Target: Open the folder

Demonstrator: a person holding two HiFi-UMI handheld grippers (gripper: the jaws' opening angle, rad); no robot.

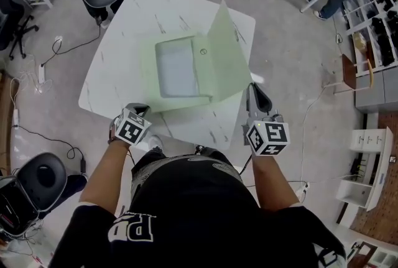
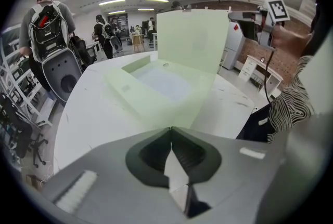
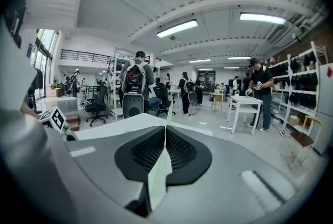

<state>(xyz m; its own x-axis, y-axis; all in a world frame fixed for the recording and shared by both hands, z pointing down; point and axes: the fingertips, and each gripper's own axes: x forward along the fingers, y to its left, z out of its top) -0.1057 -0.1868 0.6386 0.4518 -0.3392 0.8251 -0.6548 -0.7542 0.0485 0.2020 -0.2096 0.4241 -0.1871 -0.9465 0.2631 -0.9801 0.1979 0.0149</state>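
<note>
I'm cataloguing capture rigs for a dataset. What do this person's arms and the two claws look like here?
The left claw and right claw both have grey bodies with black ribbed pads that taper to a point. Each carries a white cube printed with black square markers. The person wears a black short-sleeved T-shirt with white lettering, and the forearms are bare.

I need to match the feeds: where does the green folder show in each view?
Head view: folder at upper centre, its cover raised on the right.
Left gripper view: folder at centre, just beyond the closed jaws, cover upright.
Right gripper view: only a pale-green sliver of the folder, edge-on between the closed jaws.
Shared landmark: the white table.
</note>
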